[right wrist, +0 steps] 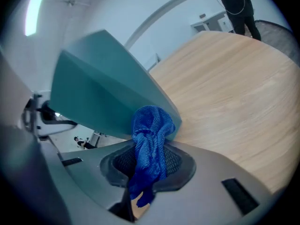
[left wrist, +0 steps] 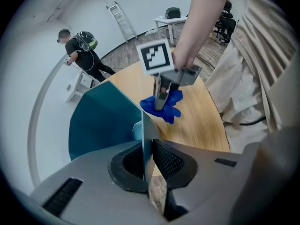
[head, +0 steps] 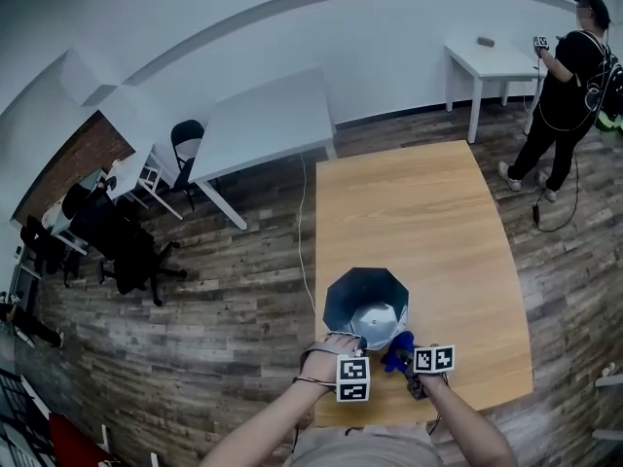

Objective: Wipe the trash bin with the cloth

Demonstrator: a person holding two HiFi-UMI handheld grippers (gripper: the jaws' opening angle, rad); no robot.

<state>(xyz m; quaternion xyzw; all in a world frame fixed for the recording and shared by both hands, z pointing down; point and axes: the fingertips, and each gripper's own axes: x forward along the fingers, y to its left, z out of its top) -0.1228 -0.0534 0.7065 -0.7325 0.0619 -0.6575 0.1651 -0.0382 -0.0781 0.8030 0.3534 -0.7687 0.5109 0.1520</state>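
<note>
the trash bin (head: 365, 305) stood on the wooden table (head: 419, 202), low in the middle of the head view, with its open top up. the left gripper (left wrist: 146, 168) had its jaws pinched on the thin wall of the bin at the rim, one jaw inside and one outside. the right gripper (right wrist: 147, 165) had its jaws squeezed shut on the blue cloth (right wrist: 151, 135). a soft bunch of cloth stuck out past the jaws. it sat just beside the bin's outer side, at the lower right of the bin in the head view. in the right gripper view the cloth looked pressed against the bin, but i could not be sure.

the bin looked light, with thin, stiff, smooth walls. a light bin like that would likely slide or tip if pushed hard, so the rim was a good place to hold it. a firm pinch there should keep it from moving.

the cloth looked soft and floppy. it was best held in a bunch, with a fat wad left free to rub the wall. it would bend around corners, so gentle rubs should do.
</note>
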